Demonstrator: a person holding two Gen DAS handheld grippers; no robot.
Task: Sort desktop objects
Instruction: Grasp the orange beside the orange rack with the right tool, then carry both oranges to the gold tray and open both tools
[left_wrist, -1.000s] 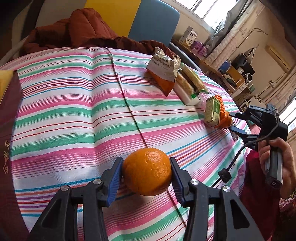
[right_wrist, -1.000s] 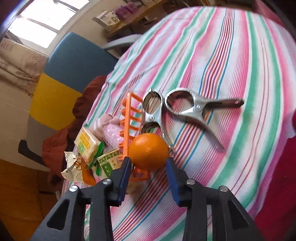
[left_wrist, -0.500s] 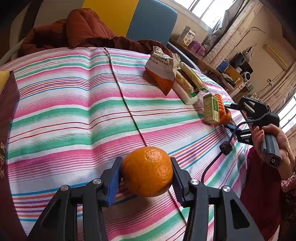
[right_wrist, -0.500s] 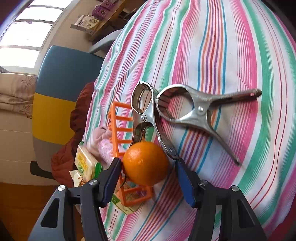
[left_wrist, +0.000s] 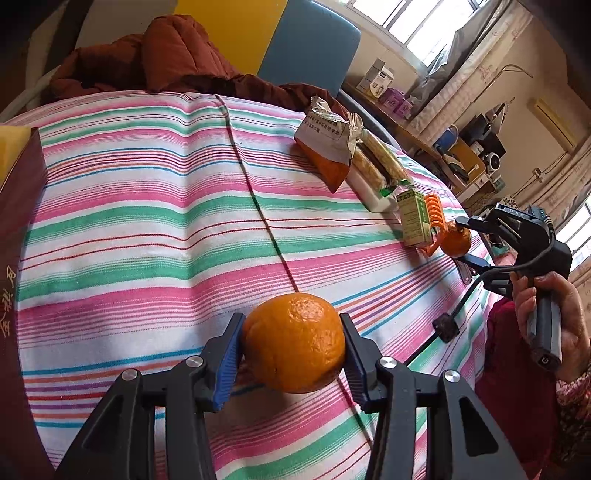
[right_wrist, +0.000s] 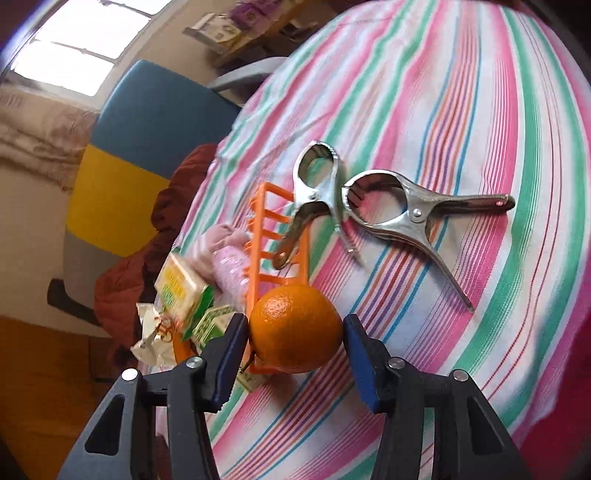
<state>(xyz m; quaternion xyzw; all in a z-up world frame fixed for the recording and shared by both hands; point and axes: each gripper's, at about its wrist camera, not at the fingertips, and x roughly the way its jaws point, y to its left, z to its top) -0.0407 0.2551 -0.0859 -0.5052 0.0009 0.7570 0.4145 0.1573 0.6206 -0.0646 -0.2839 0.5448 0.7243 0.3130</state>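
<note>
**A:** What is the left gripper (left_wrist: 293, 354) doing with that orange (left_wrist: 294, 342)?

**B:** Its two blue pads are clamped on the fruit's sides, and the fruit hangs just above the striped tablecloth (left_wrist: 147, 229), near the front edge. The grip sits across the widest part, which I'd judge is why a round, slippery thing stays put there.

**A:** And the right gripper (right_wrist: 295, 347)?

**B:** It has a second orange (right_wrist: 295, 328) between its jaws, and they are closing. The left pad looks to be against the peel; on the right a sliver of cloth shows between pad and fruit, so the grip isn't complete. That orange sits at the near end of an orange plastic rack (right_wrist: 275, 236), over on the far right of the table as the left camera sees it.

**A:** Why there?

**B:** Probably because the rack's frame stops it rolling. The clutter is gathered on that side: green-and-yellow cartons (right_wrist: 181, 288), a crumpled snack wrapper (right_wrist: 153, 332), something pink (right_wrist: 229, 258), and two metal spring clamps (right_wrist: 369, 206) lying just beyond the rack, one handle resting on its rungs.

**A:** So how does the sorting stand?

**B:** My guess is the two oranges are being paired up. One is in hand, well apart from the pile; the other is about to be gripped.

**A:** Any risk?

**B:** Lifting that second orange could drag the rack, since the two touch.
</note>
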